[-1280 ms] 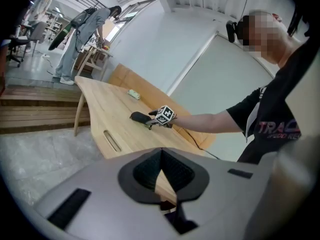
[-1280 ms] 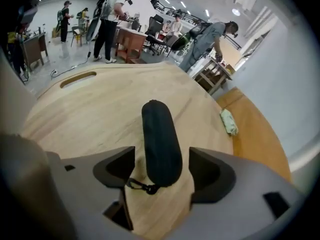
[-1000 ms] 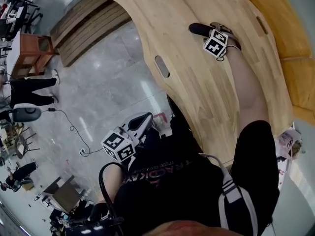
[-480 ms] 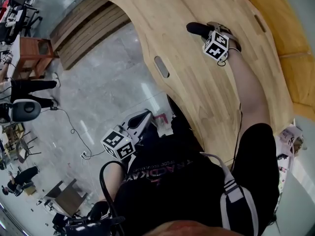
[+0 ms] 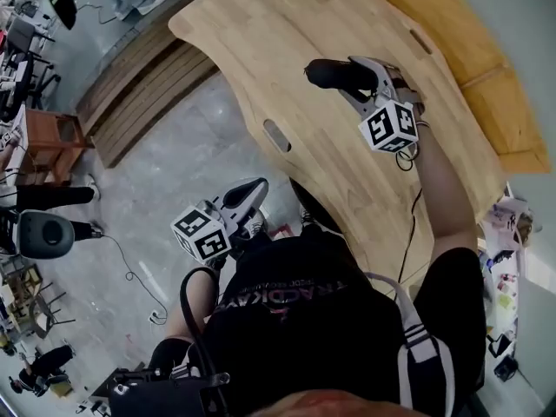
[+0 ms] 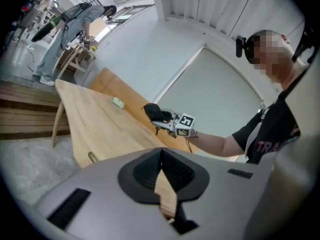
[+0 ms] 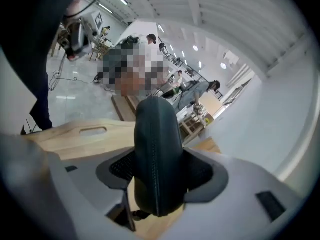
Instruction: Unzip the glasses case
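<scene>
We record the wooden tabletop (image 5: 287, 50) filling the head view from 11 to 3 o'clock, with grey floor (image 5: 165, 155) from 7 to 10 o'clock. An oval slot (image 5: 276, 135) is cut in the tabletop near its edge, at 12 o'clock from frame centre.

The right tool (image 5: 363, 78) sits at 1 o'clock, over the tabletop, its marker cube (image 5: 389, 126) at its 5 o'clock. Its jaws have just been closing and now clamp the dark glasses case (image 5: 330, 73) on both flanks. The case projects from the jaws toward 9 o'clock and is held off the surface. In the right gripper view the zip seam faces the camera and is closed along the run we can see.

The left tool (image 5: 246, 196) sits at 9 o'clock, just off centre and beyond the tabletop edge, over the floor. Its jaws are fully together with nothing between them.

A small pale object (image 6: 118, 102) lies on the tabletop, well apart from both tools.
</scene>
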The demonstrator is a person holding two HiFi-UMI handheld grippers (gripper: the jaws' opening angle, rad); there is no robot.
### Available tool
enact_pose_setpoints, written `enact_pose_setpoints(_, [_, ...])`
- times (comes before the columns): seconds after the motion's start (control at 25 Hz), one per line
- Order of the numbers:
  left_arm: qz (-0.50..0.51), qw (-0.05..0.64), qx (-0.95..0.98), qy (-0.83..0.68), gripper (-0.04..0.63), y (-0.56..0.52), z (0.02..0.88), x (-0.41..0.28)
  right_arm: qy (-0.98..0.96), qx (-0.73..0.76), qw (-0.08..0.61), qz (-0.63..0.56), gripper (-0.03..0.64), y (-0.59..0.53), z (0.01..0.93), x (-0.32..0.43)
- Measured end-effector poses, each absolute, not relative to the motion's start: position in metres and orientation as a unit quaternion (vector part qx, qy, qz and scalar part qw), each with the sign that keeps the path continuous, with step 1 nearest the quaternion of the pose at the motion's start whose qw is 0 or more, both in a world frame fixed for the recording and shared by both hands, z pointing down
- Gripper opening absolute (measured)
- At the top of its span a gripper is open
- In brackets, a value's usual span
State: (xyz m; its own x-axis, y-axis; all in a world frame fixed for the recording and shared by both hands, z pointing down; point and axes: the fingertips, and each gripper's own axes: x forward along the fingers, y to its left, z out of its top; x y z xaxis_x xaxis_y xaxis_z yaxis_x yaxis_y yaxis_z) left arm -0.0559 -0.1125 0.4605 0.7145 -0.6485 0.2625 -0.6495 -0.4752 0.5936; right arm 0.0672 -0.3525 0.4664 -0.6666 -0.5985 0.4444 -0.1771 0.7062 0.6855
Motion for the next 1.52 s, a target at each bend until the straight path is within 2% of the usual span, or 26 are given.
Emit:
enact_pose_setpoints(0.28, [-0.108,0.344,0.896,-0.259,0.018,-0.151,0.394,-0.054,-0.851,0.225,0.284,-0.38,0.293,-0.253,0.367,0.062])
enact_pose_setpoints(0.44, [-0.2,0.367,0.894,-0.159,0.137,-0.16,0.351,-0.051,-0.84,0.225,0.274,-0.41,0.293,-0.209,0.331,0.051])
enact_pose_setpoints(0.68, [-0.324,0.398,0.858,-0.021,0.176,-0.154,0.305,-0.06,-0.838,0.217,0.267,-0.424,0.293,-0.162,0.304,0.027])
enact_pose_setpoints(0.84, [-0.337,0.399,0.853,0.018,0.179,-0.146,0.297,-0.063,-0.838,0.213,0.266,-0.426,0.293,-0.145,0.295,0.014])
enact_pose_setpoints(1.08, [-0.312,0.389,0.865,0.066,0.176,-0.126,0.293,-0.061,-0.835,0.208,0.277,-0.426,0.293,-0.137,0.299,0.0])
enact_pose_setpoints(1.2, [-0.299,0.363,0.882,0.041,0.121,-0.125,0.292,-0.068,-0.832,0.211,0.286,-0.427,0.293,-0.139,0.301,-0.004])
enact_pose_setpoints(1.28, [-0.289,0.348,0.892,0.018,0.041,-0.125,0.293,-0.073,-0.829,0.213,0.29,-0.428,0.292,-0.14,0.302,-0.004])
enact_pose_setpoints(1.52, [-0.255,0.3,0.918,-0.045,0.014,-0.125,0.296,-0.082,-0.823,0.213,0.302,-0.432,0.291,-0.144,0.308,-0.013])
